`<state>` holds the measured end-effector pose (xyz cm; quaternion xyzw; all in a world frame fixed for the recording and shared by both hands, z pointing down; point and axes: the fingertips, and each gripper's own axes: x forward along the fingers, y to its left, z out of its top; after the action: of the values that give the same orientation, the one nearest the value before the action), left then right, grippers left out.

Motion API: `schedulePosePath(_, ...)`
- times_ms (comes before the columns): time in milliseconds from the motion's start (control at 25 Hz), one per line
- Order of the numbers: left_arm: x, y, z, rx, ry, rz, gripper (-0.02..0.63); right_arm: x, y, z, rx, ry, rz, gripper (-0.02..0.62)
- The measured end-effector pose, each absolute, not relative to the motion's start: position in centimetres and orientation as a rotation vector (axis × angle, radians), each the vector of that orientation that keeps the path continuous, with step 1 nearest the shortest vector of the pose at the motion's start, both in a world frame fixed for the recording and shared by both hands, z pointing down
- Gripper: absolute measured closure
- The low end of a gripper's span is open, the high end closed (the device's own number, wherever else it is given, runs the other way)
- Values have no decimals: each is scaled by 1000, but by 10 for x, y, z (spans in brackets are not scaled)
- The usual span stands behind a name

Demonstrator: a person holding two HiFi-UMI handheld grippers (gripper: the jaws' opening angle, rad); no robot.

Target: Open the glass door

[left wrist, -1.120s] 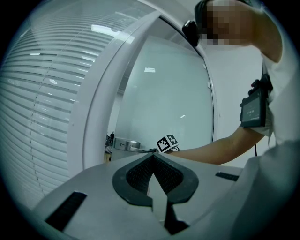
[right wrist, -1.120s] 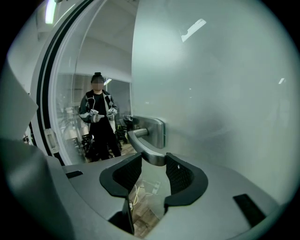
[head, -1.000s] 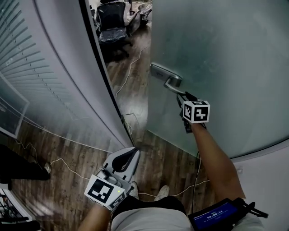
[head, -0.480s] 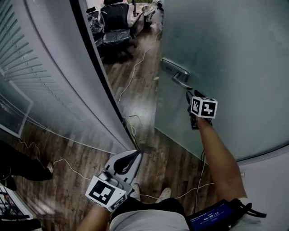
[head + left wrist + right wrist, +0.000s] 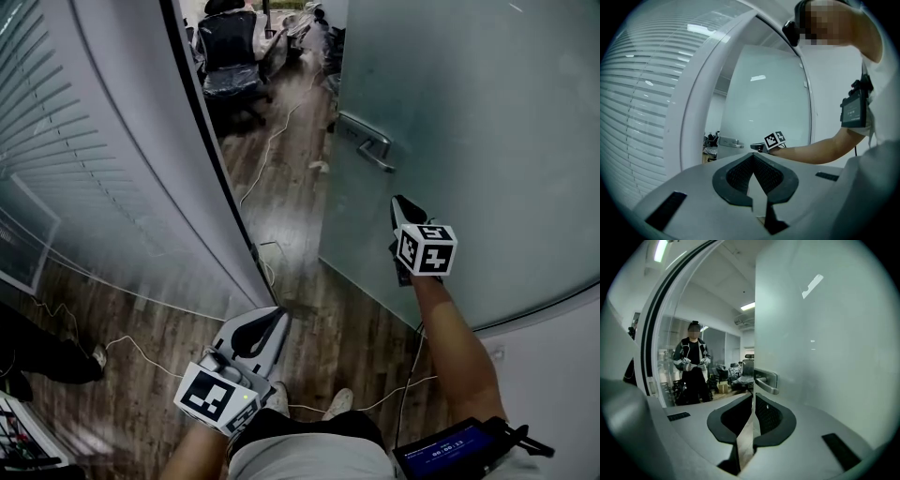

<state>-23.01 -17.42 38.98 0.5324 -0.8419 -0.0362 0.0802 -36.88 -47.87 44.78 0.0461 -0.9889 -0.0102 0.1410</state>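
The frosted glass door [image 5: 469, 141] stands partly open, its metal lever handle [image 5: 368, 142] near its free edge. My right gripper [image 5: 398, 202] hangs below and short of the handle, apart from it. Its jaws are closing, the tips nearly together and nothing between them. In the right gripper view, the handle [image 5: 766, 383] lies just beyond the right gripper [image 5: 753, 394]. My left gripper [image 5: 279, 317] stays low by my body, shut and empty. The left gripper view has the left gripper [image 5: 753, 156] pointing at the door [image 5: 764, 112] and its handle [image 5: 730, 142].
A dark door frame [image 5: 202, 131] and a glass wall with blinds [image 5: 84, 169] bound the gap on the left. A cable [image 5: 272, 141] runs over the wood floor through the opening. Beyond it are office chairs [image 5: 230, 56] and a standing person [image 5: 693, 366].
My right gripper has come off the handle's end and drawn back towards me. The gap between door and frame looks wider. The left gripper has stayed put.
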Motion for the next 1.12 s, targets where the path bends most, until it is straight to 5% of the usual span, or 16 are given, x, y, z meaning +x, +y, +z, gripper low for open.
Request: schedulePosePath(1120,-181,-119,376,1910,-2413,-120,607,-102,-282,338,160,-3218,-84,594)
